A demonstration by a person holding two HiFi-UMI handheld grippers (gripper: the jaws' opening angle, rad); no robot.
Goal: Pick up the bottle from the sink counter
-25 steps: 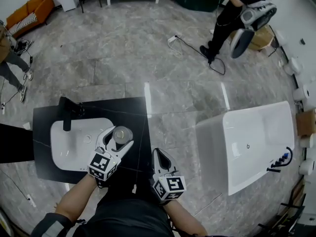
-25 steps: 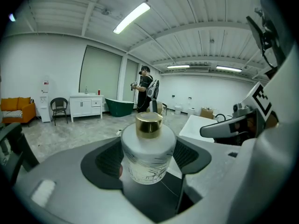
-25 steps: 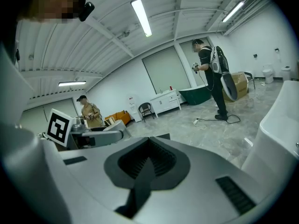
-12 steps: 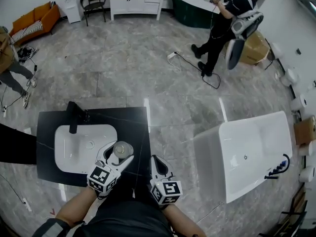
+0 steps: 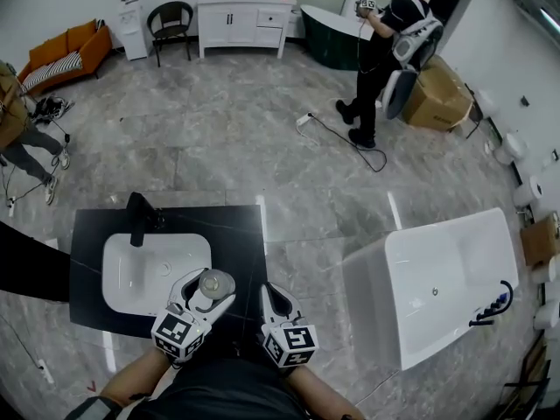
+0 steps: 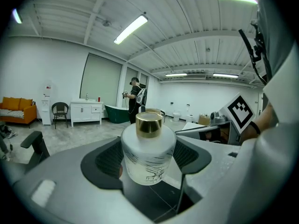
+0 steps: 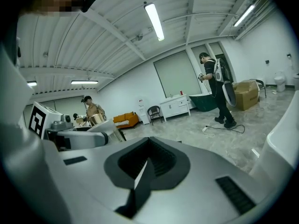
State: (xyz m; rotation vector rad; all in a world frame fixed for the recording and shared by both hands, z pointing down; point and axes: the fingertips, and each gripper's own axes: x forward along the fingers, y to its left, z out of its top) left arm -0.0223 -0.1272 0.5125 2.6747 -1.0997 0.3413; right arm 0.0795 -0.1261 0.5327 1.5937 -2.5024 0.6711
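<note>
1. Bottle (image 6: 148, 153), frosted white with a gold cap (image 6: 149, 123), stands upright between the jaws of the left gripper (image 5: 208, 285). It is over the near right part of the black sink counter (image 5: 241, 226), just beside the white basin (image 5: 144, 274). The jaws press its round body from both sides. I cannot tell whether its base is off the counter.
2. Slipping is the main risk, as I judge it. The body is smooth and curved, so the dark pads (image 6: 106, 160) meet it only along a narrow band. A slack squeeze or a jerky lift could let it twist or slide down.
3. Tilting the gripper could tip the bottle out. A fall onto the hard counter or into the basin might crack it.
4. The left forearm (image 5: 131, 379) reaches forward from the body, and the gripper points away from the person, roughly level.
5. The right gripper (image 5: 269, 294) hangs at the counter's near right corner, beside the left one. Its jaws are pressed together on nothing and do not touch the bottle.
</note>
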